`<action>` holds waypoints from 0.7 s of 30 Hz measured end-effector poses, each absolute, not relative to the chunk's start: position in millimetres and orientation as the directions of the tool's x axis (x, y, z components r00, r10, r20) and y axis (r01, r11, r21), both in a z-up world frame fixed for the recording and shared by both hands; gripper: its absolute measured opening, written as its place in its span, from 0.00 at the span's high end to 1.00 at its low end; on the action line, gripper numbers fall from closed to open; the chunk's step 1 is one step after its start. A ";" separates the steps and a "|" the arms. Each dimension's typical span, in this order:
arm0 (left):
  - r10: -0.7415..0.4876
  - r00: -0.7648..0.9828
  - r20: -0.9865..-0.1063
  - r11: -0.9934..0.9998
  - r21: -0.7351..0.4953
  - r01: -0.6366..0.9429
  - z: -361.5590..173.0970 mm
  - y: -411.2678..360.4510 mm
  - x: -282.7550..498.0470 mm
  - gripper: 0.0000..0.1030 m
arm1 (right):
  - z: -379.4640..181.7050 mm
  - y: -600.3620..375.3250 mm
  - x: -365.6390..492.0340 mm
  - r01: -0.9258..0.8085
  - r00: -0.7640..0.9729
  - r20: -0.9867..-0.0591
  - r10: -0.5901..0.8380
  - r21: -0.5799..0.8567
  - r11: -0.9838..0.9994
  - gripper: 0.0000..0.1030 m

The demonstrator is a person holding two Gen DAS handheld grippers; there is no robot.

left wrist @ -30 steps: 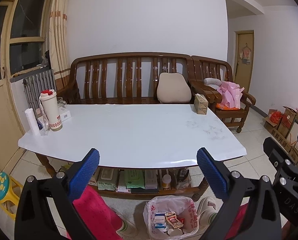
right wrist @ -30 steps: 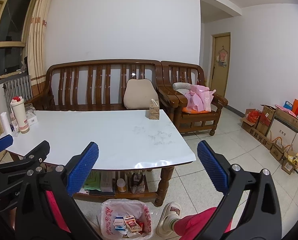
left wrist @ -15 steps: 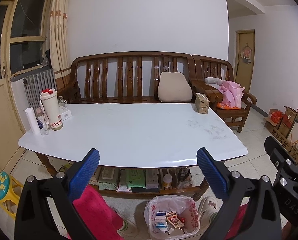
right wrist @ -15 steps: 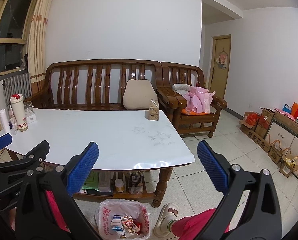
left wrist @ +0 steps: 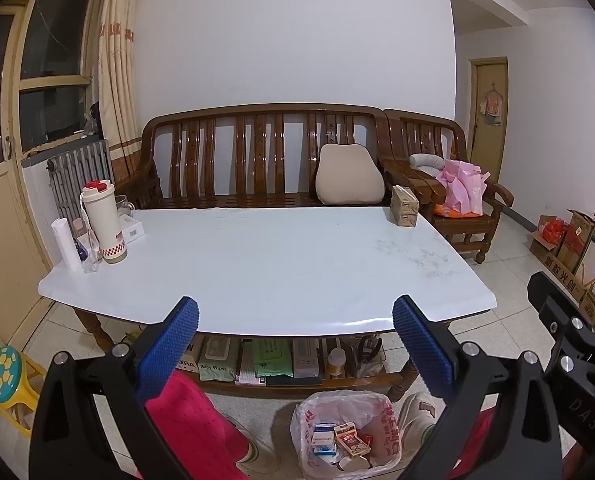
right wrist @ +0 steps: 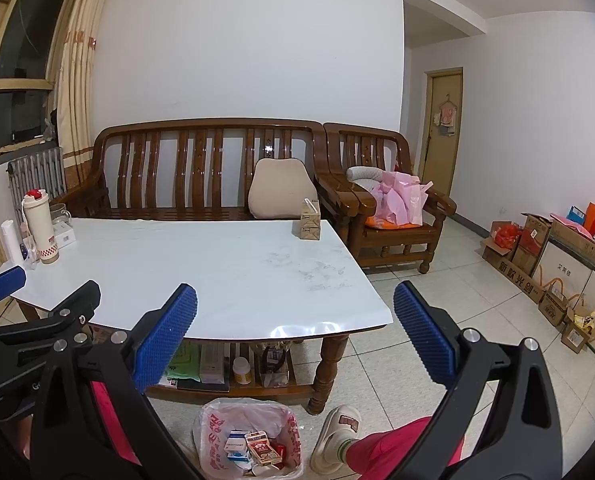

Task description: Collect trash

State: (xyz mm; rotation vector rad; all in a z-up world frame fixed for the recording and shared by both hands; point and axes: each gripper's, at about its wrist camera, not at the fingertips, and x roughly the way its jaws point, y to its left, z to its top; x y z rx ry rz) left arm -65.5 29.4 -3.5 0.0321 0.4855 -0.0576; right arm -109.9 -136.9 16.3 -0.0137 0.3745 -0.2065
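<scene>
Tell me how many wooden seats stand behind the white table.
2. A long wooden bench stands directly behind the table, with a beige cushion on it. A wooden armchair stands to its right, holding a pink bag.

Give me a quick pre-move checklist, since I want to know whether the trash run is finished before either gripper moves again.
1. Left gripper empty, jaws wide apart: ok.
2. Right gripper empty, jaws wide apart: ok.
3. Trash bag on the floor in front of the table, mouth open, small boxes inside: ok.
4. Middle of the table free of loose trash: ok.
5. Things at the table's edges, the thermos group at the far left and the tissue box at the far right, trash or keepers: cannot tell.
6. Space left in the bag for more: cannot tell.
</scene>
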 end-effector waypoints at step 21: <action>-0.039 0.879 -0.474 0.997 0.045 0.068 -0.6 29.8 -62.1 0.08 | 17.4 -137.6 -108.5 0.190 0.912 -0.360 -0.195 -0.050 0.981 0.06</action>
